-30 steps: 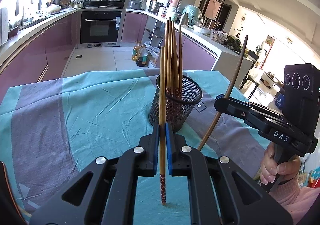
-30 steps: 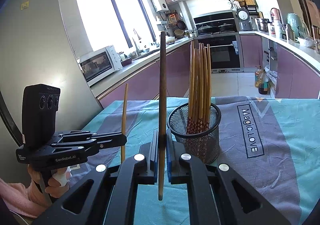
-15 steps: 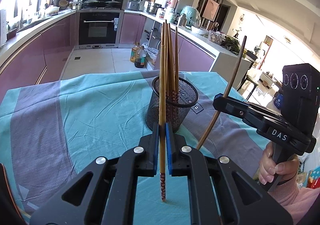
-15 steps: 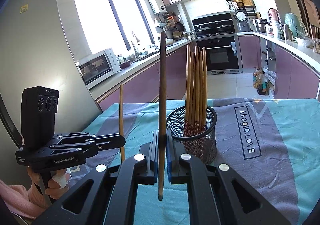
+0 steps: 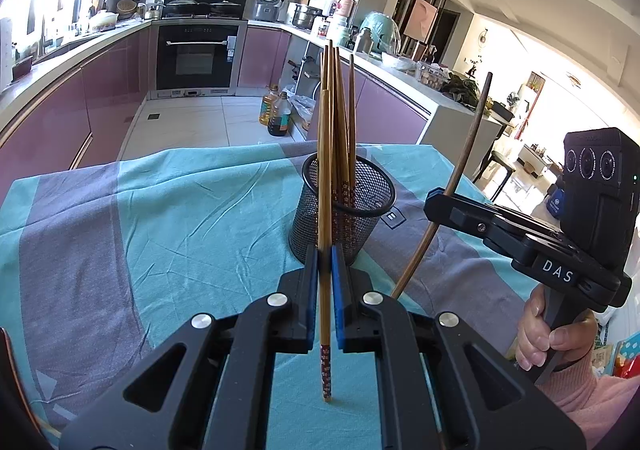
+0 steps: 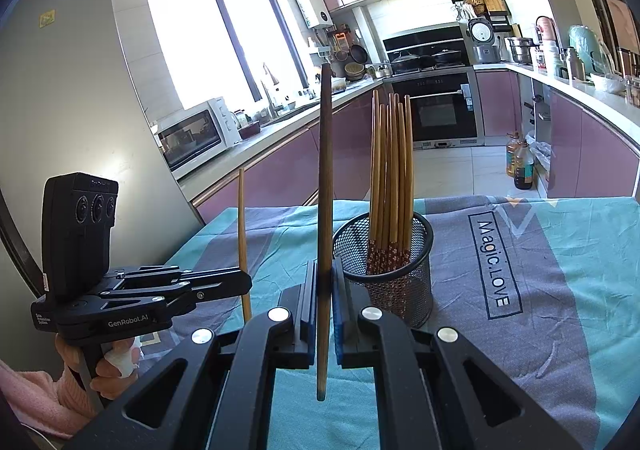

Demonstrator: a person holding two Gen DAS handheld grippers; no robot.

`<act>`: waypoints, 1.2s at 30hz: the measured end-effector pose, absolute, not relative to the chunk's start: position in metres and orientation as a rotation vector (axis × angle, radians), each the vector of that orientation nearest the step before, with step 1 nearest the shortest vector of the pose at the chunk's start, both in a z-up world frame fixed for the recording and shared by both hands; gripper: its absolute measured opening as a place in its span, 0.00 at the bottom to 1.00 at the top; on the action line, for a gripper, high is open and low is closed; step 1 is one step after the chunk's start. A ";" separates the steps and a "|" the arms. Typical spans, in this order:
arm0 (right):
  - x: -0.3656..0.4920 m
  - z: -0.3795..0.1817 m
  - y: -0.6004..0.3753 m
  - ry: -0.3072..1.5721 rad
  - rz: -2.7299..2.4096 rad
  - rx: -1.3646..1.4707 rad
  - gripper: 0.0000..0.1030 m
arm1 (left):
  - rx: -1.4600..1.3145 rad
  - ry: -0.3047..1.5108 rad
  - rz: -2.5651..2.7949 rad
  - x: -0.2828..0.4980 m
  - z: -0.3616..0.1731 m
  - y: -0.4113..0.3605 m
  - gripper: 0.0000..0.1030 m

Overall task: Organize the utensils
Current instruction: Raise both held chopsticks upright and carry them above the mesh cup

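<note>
Jaws clamped tight on both sides: our left gripper pinches a light bamboo chopstick between its blue pads, the stick standing near upright with its red patterned end hanging below the fingers. Our right gripper is likewise closed on a darker wooden chopstick, also held upright, its lower tip poking out under the pads.

Just beyond both sets of fingers stands the black mesh holder, resting on a teal and grey tablecloth. A bundle of matching chopsticks already stands inside it, patterned ends down, tops fanned slightly apart. Neither held stick touches the holder; we see each poised a little short of its rim.

Seen from the left, our right hand in a pink sleeve grips its tool's handle to the right of the holder. Seen from the right, our left hand holds the other tool to the left. Behind the table we see purple kitchen cabinets and a built-in oven.
</note>
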State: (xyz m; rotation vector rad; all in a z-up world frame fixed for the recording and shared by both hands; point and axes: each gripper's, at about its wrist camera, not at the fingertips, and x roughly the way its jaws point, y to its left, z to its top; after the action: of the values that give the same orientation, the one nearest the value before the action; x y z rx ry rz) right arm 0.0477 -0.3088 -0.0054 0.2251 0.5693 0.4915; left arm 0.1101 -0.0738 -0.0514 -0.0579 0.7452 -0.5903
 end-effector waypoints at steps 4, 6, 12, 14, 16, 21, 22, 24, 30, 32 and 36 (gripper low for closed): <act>0.048 -0.005 -0.308 0.569 0.491 0.228 0.06 | -0.058 0.746 -0.591 0.110 -0.051 -0.074 0.07; 0.048 -0.005 -0.308 0.571 0.492 0.229 0.06 | -0.058 0.746 -0.590 0.110 -0.051 -0.074 0.07; 0.050 -0.005 -0.307 0.573 0.494 0.231 0.06 | -0.058 0.746 -0.589 0.110 -0.051 -0.074 0.07; 0.050 -0.006 -0.307 0.573 0.494 0.230 0.06 | -0.059 0.746 -0.589 0.110 -0.051 -0.074 0.07; 0.050 -0.006 -0.307 0.573 0.493 0.232 0.06 | -0.058 0.745 -0.587 0.110 -0.051 -0.074 0.07; 0.050 -0.004 -0.308 0.570 0.493 0.234 0.06 | -0.058 0.744 -0.586 0.110 -0.051 -0.075 0.07; 0.050 -0.004 -0.308 0.569 0.493 0.233 0.06 | -0.058 0.743 -0.586 0.110 -0.051 -0.076 0.07; 0.049 -0.004 -0.308 0.568 0.492 0.233 0.06 | -0.059 0.741 -0.585 0.110 -0.051 -0.076 0.07; 0.050 -0.003 -0.309 0.563 0.491 0.233 0.06 | -0.058 0.738 -0.584 0.110 -0.051 -0.077 0.07; 0.050 -0.003 -0.309 0.562 0.491 0.231 0.06 | -0.060 0.739 -0.583 0.111 -0.051 -0.076 0.07; 0.050 -0.003 -0.309 0.562 0.490 0.232 0.06 | -0.059 0.738 -0.582 0.111 -0.051 -0.076 0.07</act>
State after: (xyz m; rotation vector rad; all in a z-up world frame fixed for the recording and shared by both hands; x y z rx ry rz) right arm 0.0498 -0.3092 -0.0032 0.2318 0.5622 0.4904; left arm 0.1106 -0.0759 -0.0508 -0.0589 0.7380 -0.5824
